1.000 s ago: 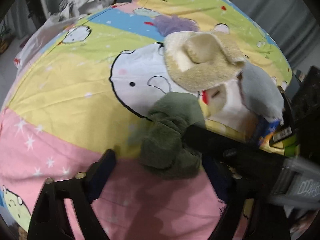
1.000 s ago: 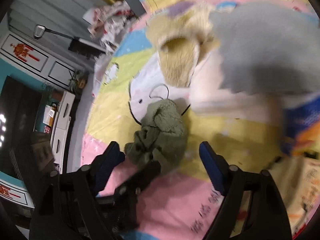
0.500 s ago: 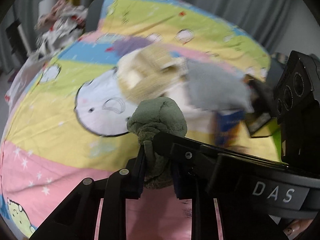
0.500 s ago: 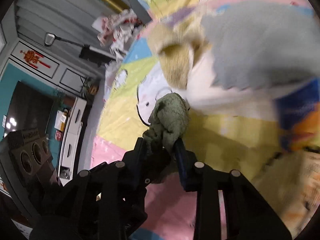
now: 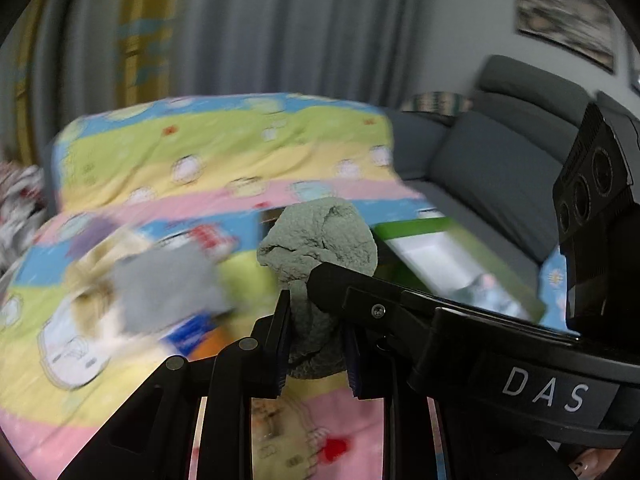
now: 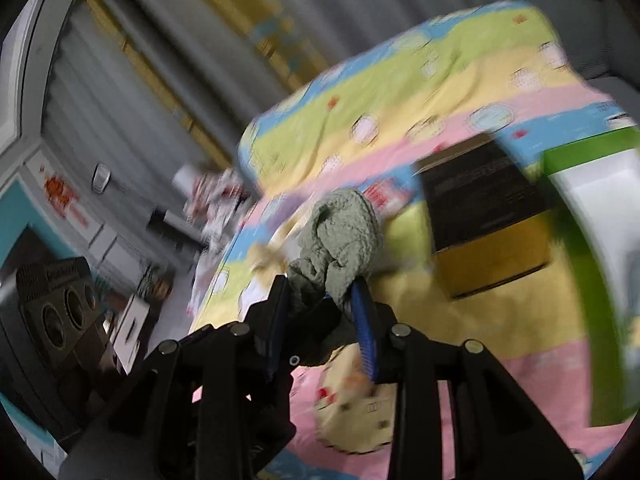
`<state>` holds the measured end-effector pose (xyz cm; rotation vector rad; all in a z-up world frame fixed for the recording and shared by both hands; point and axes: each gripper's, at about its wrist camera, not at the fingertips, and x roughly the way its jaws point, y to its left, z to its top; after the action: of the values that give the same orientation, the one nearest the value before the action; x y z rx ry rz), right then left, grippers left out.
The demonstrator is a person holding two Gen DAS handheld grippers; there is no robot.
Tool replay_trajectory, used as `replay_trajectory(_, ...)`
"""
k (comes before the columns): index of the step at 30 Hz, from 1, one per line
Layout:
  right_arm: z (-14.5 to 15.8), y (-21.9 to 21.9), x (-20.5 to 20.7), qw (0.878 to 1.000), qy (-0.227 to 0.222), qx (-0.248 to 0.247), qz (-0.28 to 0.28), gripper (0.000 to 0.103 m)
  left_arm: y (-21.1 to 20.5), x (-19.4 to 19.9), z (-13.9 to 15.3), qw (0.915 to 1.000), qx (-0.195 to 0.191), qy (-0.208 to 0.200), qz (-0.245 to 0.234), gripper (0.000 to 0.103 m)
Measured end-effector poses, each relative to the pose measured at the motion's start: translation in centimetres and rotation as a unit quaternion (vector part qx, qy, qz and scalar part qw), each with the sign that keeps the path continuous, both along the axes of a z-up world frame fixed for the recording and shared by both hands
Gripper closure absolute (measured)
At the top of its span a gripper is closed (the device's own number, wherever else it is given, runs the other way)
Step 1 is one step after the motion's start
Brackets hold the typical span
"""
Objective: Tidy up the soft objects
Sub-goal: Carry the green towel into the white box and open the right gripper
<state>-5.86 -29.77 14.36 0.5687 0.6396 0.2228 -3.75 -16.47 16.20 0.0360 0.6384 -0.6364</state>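
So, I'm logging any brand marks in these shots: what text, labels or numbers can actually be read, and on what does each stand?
"DAS": white letters on the black body of the right gripper, seen in the left wrist view.
Print on the striped cartoon bedspread: too blurred to read.
Print on the black and yellow box: too blurred to read.
Red marks on the wall cabinet: too blurred to read.

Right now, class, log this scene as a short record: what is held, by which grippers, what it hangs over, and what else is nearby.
held item: green fuzzy cloth, bunched
left gripper: shut on the cloth
right gripper: shut on the same cloth
surface below: striped cartoon bedsheet
nearby: blurred grey and beige soft things; green-rimmed box; black-and-yellow box
image quality: background motion-blurred
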Motion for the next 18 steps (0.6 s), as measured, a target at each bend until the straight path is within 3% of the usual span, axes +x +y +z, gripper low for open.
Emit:
replay_trajectory(4, 0.5, -4.6, -2.1, 0.998, -0.017, -0.012, -0.067, 0.070, -5.1, -0.2, 0.2, 0.9979, -0.012, -0.015, -0.061, 0.080)
replay_trajectory(10, -1.1, -11.6, -4.1, 0.987, 0.001, 0.024, -0.156, 0.070, -12.4, 0.2, -1.3, 0.9917, -0.012, 0.003, -0.128, 0.080)
replay_trajectory(18, -2.6, -15.1, -5.8, 0.969, 0.030, 0.029, -0.245, 0.070, -17.6, -0.1, -3.2, 0.9840, -0.008, 0.026, -0.176, 0.080)
